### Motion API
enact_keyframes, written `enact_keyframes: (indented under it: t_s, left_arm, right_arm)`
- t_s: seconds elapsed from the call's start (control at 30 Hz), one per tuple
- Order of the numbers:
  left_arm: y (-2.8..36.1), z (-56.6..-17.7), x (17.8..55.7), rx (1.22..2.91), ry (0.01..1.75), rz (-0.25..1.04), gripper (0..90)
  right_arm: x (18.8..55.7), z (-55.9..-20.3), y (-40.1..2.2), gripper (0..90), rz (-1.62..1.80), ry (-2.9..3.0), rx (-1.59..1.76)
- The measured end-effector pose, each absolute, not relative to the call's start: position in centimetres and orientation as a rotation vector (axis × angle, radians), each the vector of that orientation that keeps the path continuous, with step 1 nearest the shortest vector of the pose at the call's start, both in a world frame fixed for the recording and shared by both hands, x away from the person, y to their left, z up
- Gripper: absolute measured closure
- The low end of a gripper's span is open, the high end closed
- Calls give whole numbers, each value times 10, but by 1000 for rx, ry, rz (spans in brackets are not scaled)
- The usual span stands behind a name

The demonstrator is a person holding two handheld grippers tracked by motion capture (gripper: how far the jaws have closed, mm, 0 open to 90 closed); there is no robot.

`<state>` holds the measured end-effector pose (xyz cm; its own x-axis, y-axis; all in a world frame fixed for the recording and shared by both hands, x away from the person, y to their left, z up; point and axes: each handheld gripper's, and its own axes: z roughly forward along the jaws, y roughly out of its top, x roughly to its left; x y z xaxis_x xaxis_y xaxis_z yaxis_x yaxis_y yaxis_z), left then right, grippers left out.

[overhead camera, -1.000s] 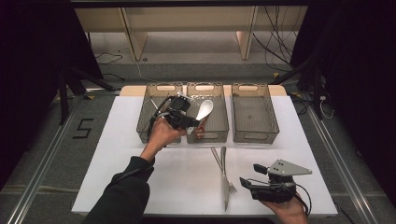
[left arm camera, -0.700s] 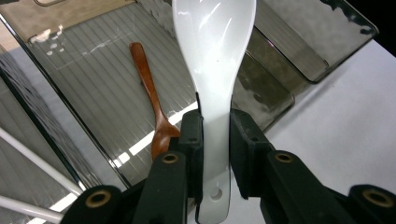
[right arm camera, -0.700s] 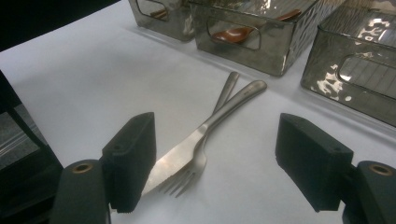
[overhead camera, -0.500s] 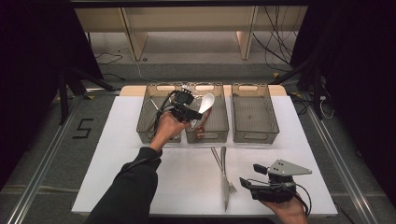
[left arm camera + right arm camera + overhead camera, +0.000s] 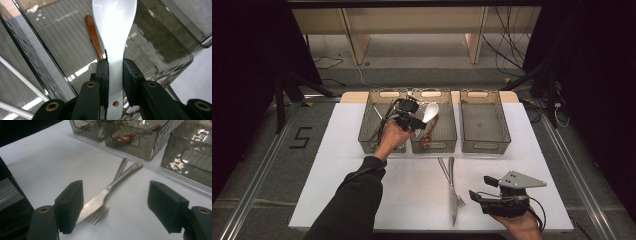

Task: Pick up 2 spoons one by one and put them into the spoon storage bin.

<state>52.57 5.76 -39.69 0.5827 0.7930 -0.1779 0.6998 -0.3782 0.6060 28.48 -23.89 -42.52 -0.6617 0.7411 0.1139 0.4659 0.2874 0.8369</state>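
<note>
1. While the left tool (image 5: pixel 115 72) is hovering above the middle bin (image 5: pixel 447 131), its jaws are pinching the handle of a white spoon (image 5: pixel 114 30), with the pads pressing on both sides of it.
2. The bowl of the white spoon is pointing away from the tool, over the inside of the middle bin, where a brown wooden spoon (image 5: pixel 93 35) is lying on the bottom.
3. The left bin (image 5: pixel 371 125) is standing just beside the middle bin, and the right bin (image 5: pixel 484 120) is standing on its other side.
4. The right tool (image 5: pixel 116 205) is resting low over the white worktop (image 5: pixel 537 150) with its jaws spread wide and nothing between them.
5. A knife (image 5: pixel 107 192) and a fork (image 5: pixel 103 210) are lying crossed on the worktop just in front of the right tool.
</note>
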Motion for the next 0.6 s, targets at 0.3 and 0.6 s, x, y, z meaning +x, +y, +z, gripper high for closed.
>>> enact_keyframes:
  t_s: [0.3,0.6]
  left_arm:
    - [58,-401,524,2165,1210,145,594]
    - [74,-380,505,2102,1171,91,402]
  right_arm:
    - [285,-425,-240,298,1315,2263,1101]
    - [285,-425,-238,298,1316,2263,1101]
